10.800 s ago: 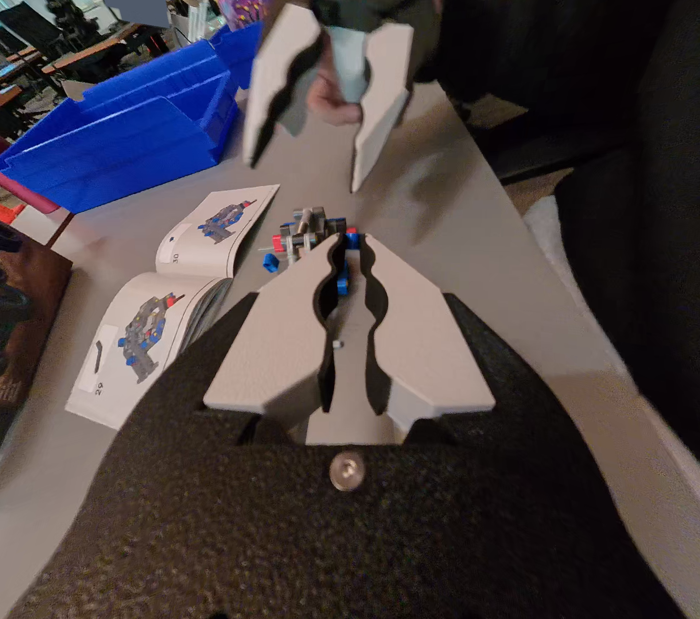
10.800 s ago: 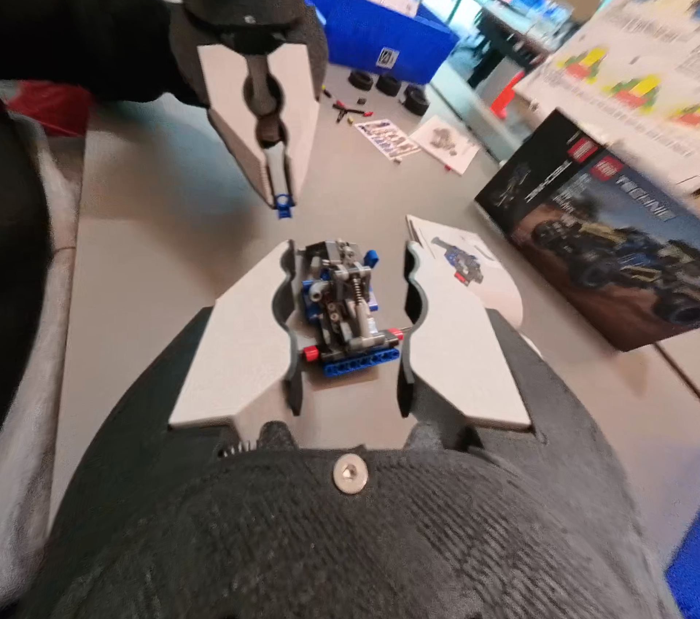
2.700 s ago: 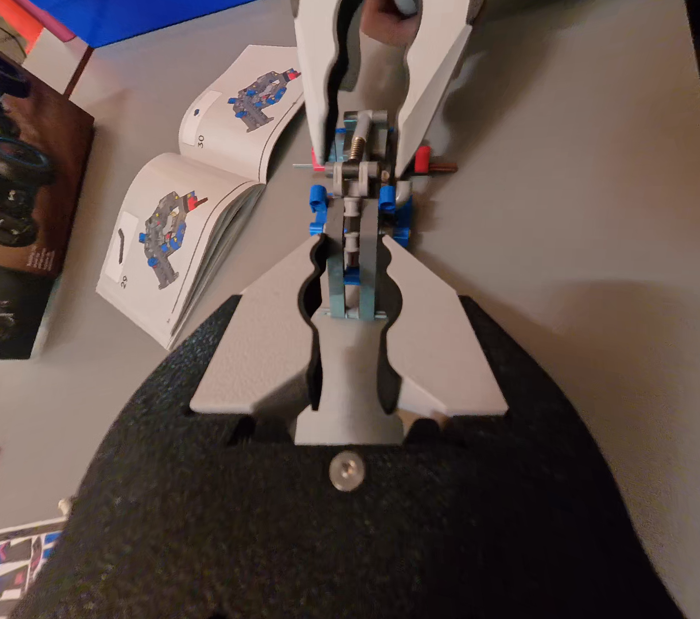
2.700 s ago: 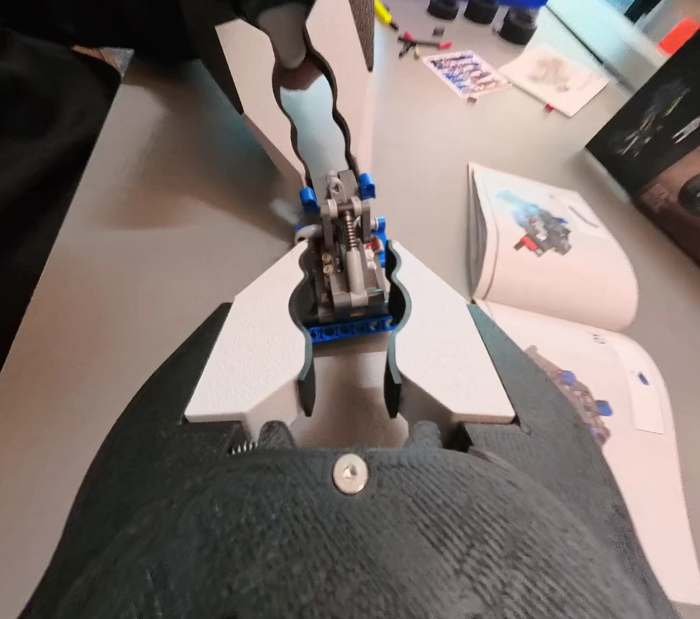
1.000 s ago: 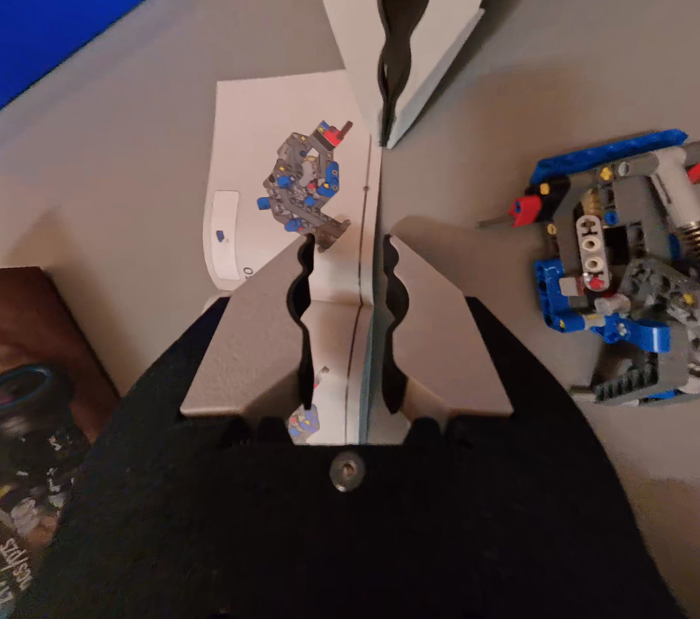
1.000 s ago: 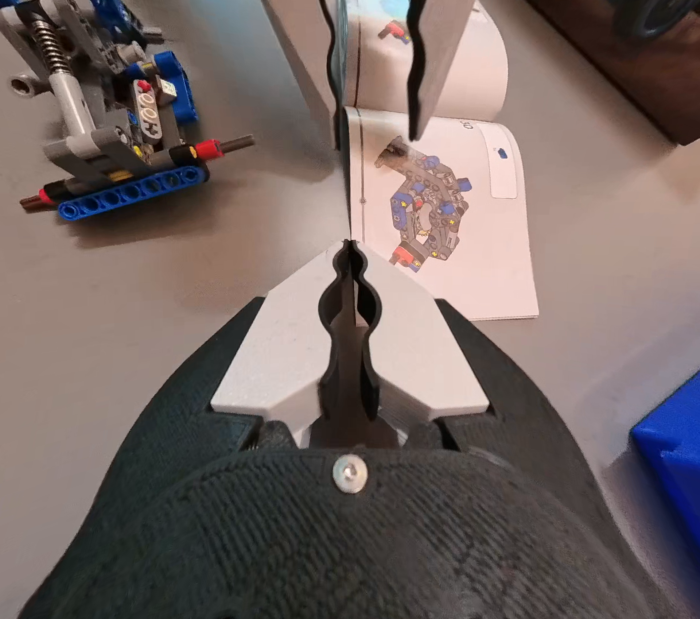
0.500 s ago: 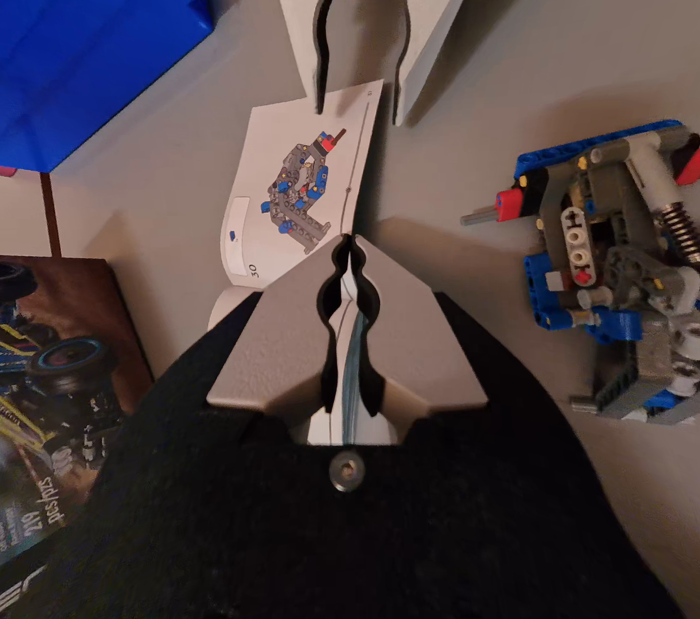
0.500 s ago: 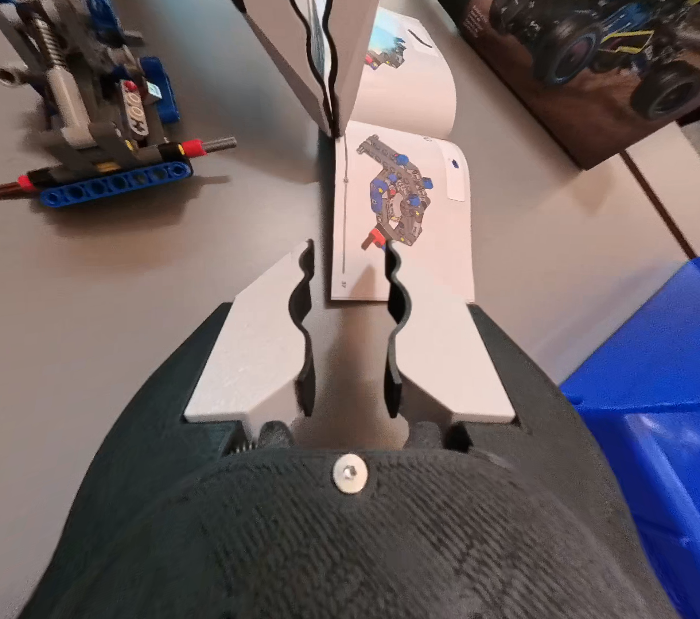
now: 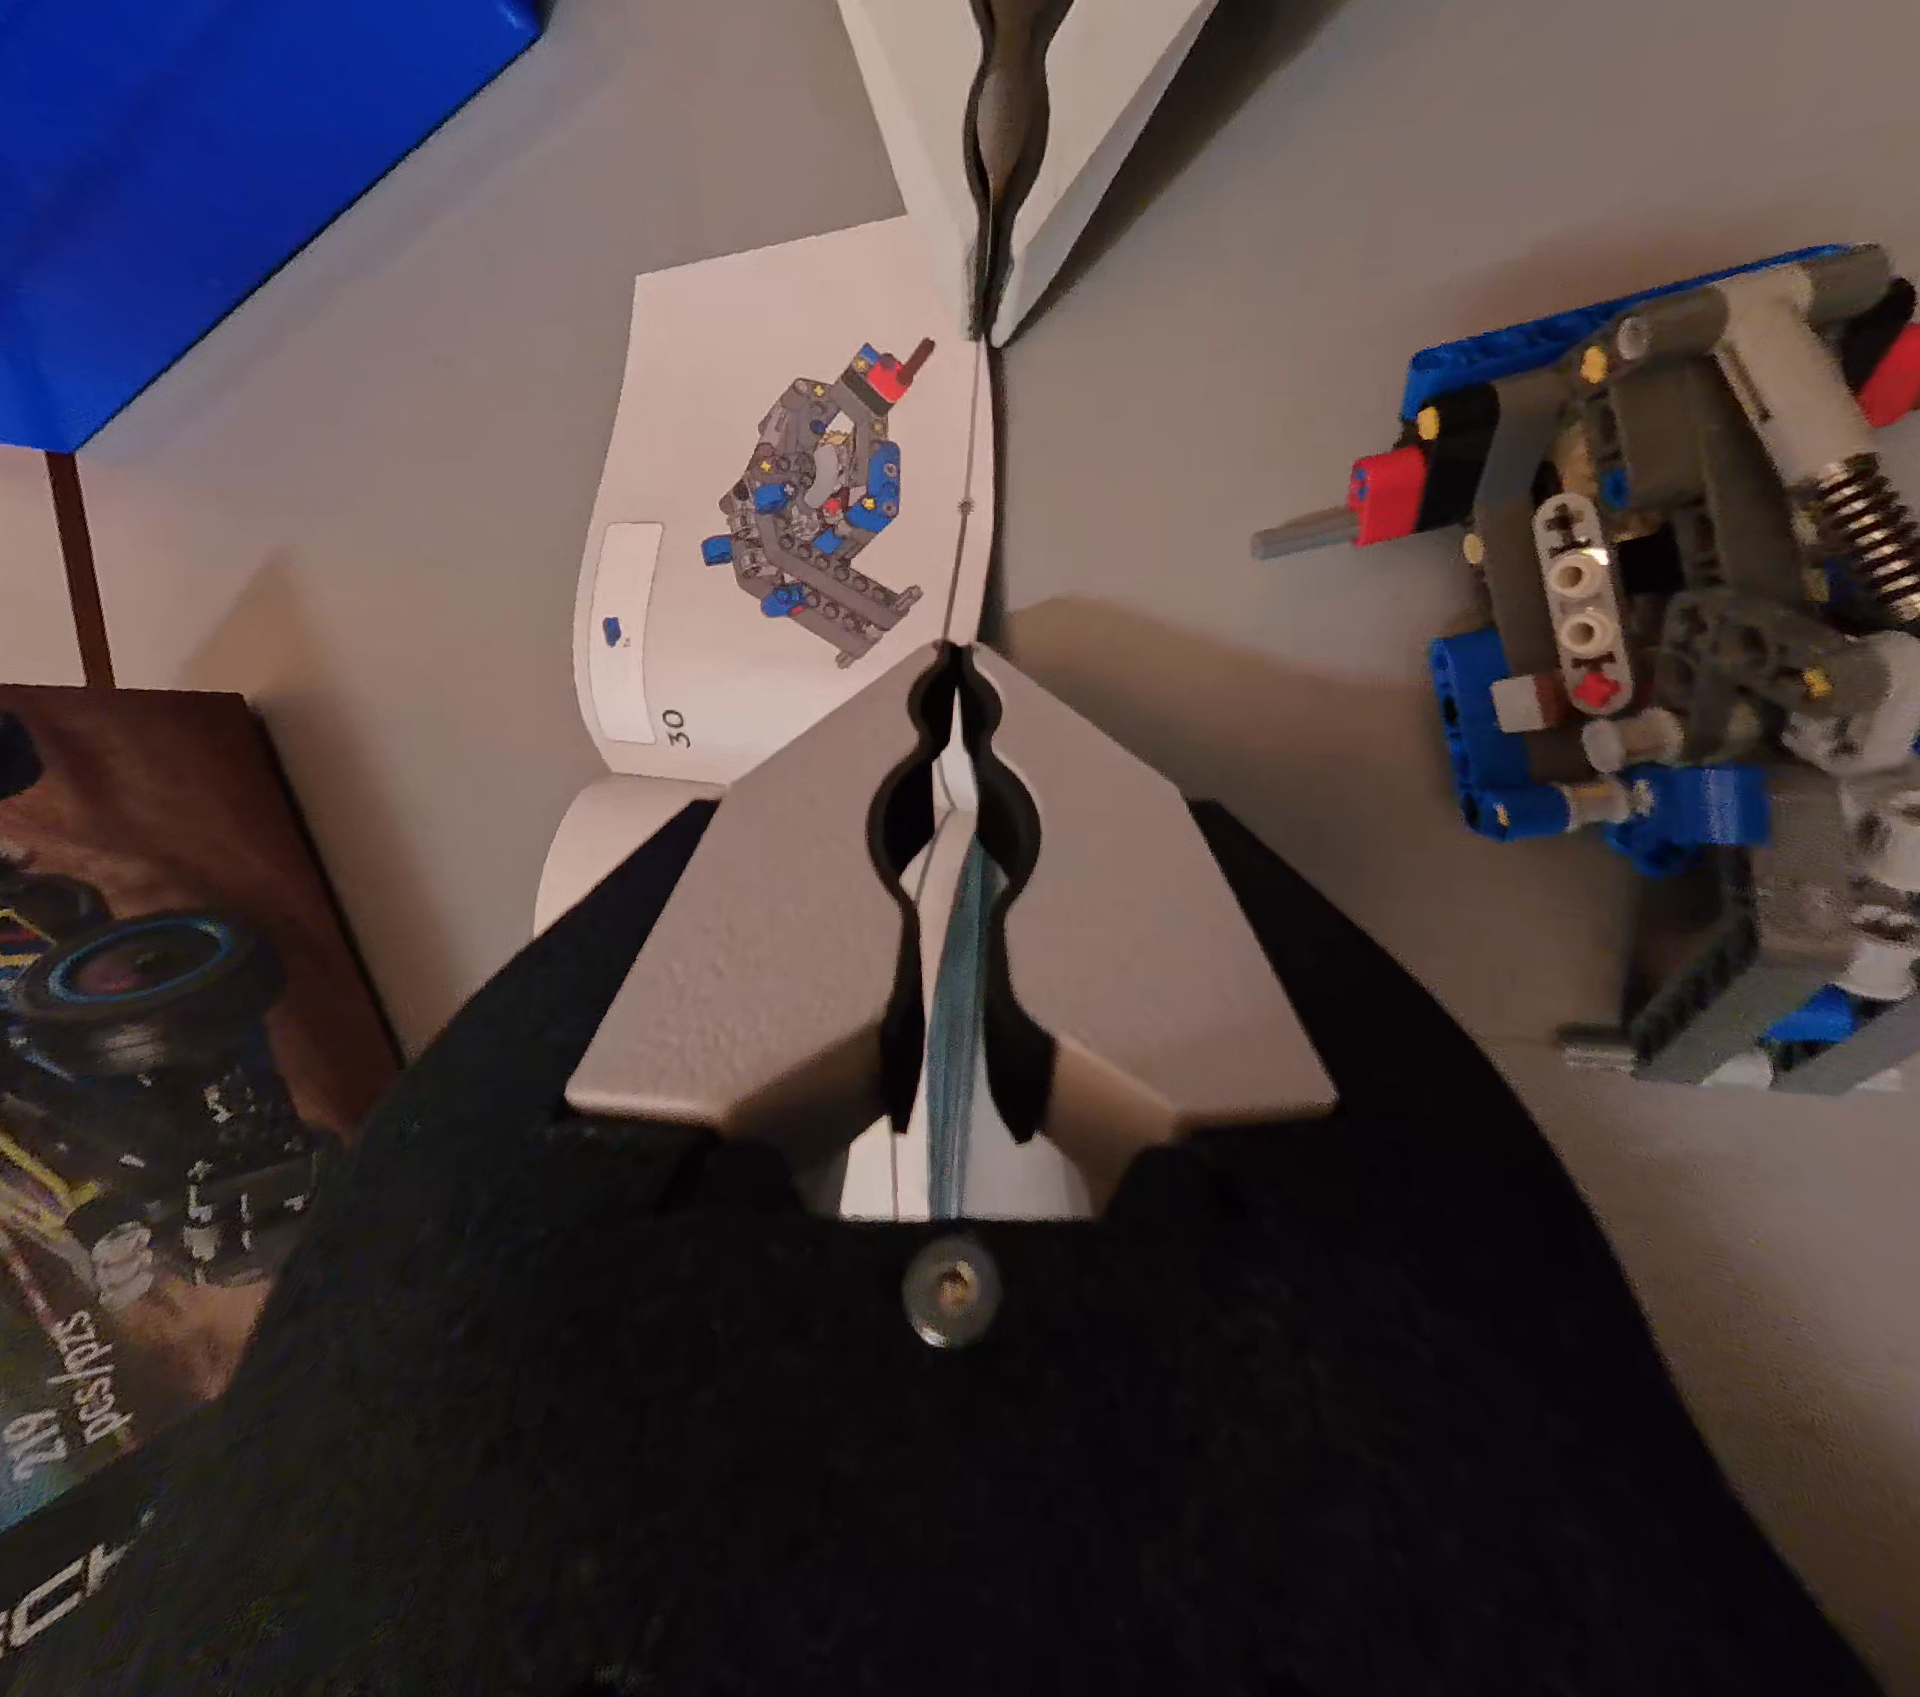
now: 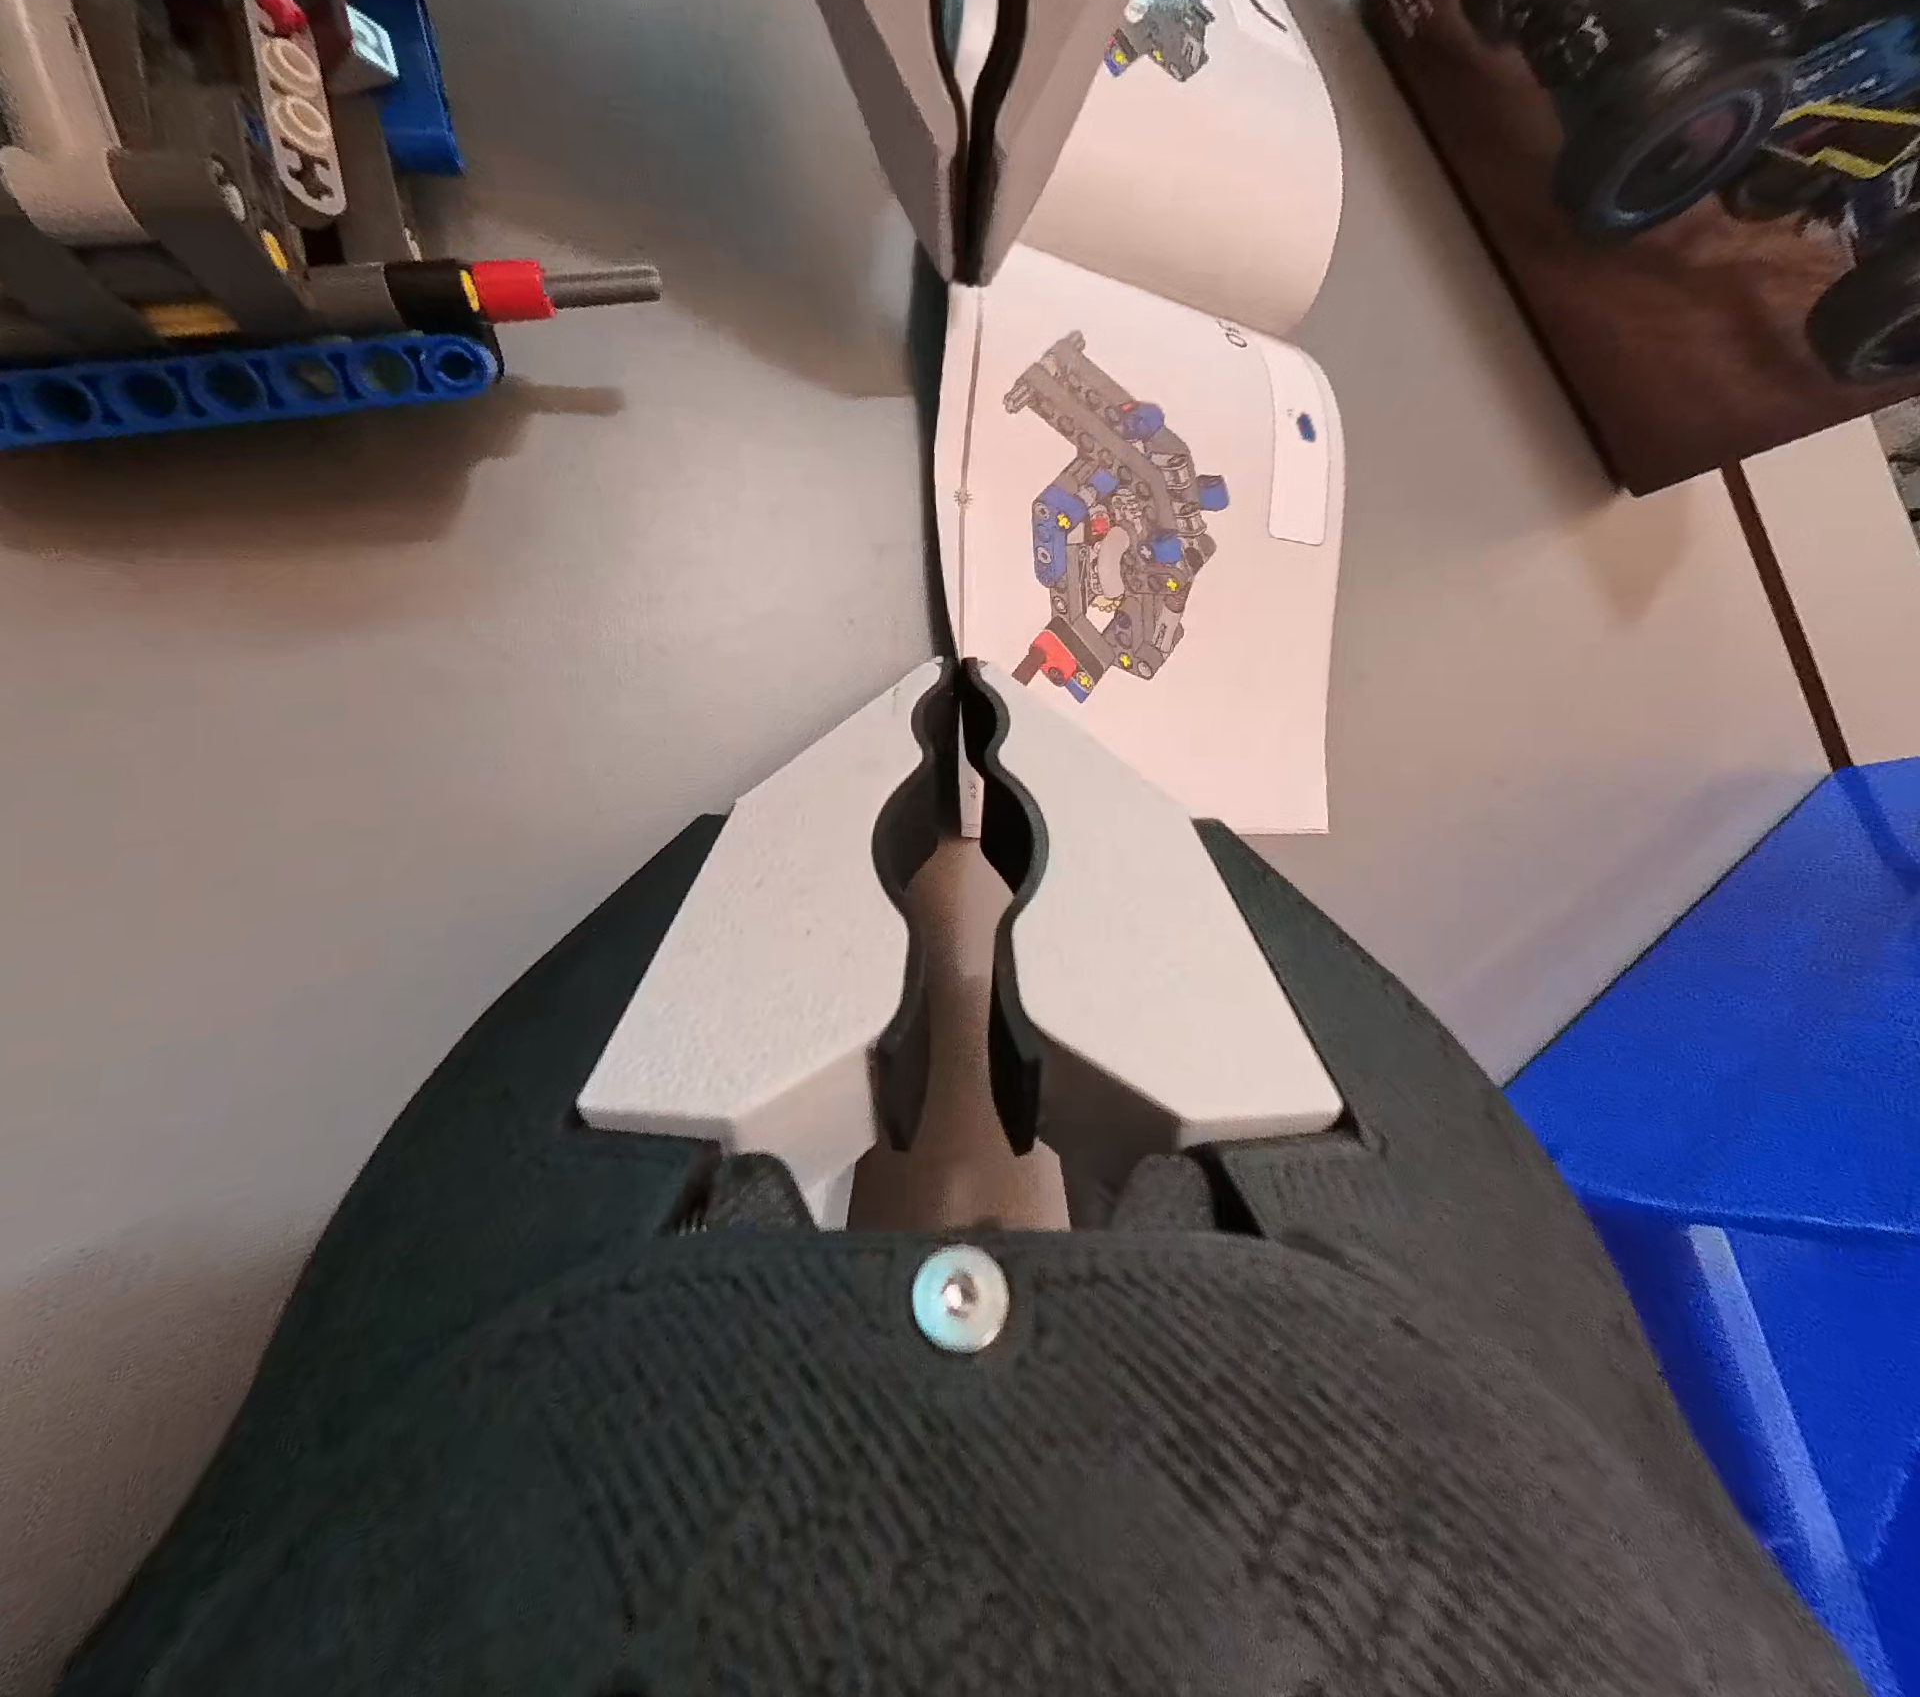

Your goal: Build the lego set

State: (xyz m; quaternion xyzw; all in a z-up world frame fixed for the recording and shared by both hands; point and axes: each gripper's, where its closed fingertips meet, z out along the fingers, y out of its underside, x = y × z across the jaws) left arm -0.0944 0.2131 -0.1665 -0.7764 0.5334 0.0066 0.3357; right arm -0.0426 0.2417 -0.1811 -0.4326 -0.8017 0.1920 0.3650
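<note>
An open instruction booklet lies on the grey table, and one white page (image 9: 790, 452) with a printed model picture is lifted by its free edge. My left gripper (image 9: 954, 655) is shut on the near end of that edge; the paper runs between its pads. My right gripper (image 10: 961, 665) is shut on the other end of the same page (image 10: 1143, 525). Each gripper also shows at the top of the other's view, the right gripper (image 9: 987, 333) and the left gripper (image 10: 966, 276), both pinched on the page edge.
A part-built grey, blue and red brick model (image 9: 1662, 660) lies on the table right of the booklet; in the right wrist view it (image 10: 208, 141) lies at the left. A blue bin (image 9: 208, 37) and a printed toy box (image 9: 125, 972) flank the booklet. My right fingertips sit around 7 cm from my left ones.
My left gripper shut on the page edge about half a second ago and still holds it. My right gripper let go, opened, then shut on the page edge again.
</note>
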